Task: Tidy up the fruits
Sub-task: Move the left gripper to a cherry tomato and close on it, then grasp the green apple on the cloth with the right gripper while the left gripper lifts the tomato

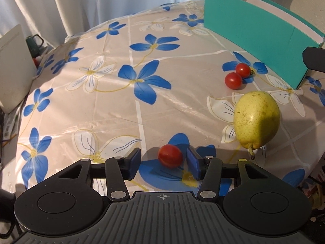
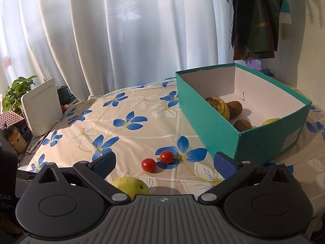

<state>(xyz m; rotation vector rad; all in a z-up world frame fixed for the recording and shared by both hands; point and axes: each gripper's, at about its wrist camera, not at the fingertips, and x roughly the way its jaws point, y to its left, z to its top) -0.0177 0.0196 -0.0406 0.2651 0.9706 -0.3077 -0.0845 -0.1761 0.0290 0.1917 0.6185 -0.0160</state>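
Observation:
A red cherry tomato lies on the flowered tablecloth between the blue pads of my left gripper. The right pad is close against it, while a gap shows at the left pad, so the jaws stand open around it. A yellow-green pear lies to its right, with two more tomatoes beyond it near the teal box. My right gripper hangs wide open above the table and holds nothing. Below it are the pear and both tomatoes. The teal box holds several brown and yellow fruits.
A white router-like device leans at the table's far left edge beside a green mug and a potted plant. White curtains hang behind the round table. Dark bags hang on the wall at upper right.

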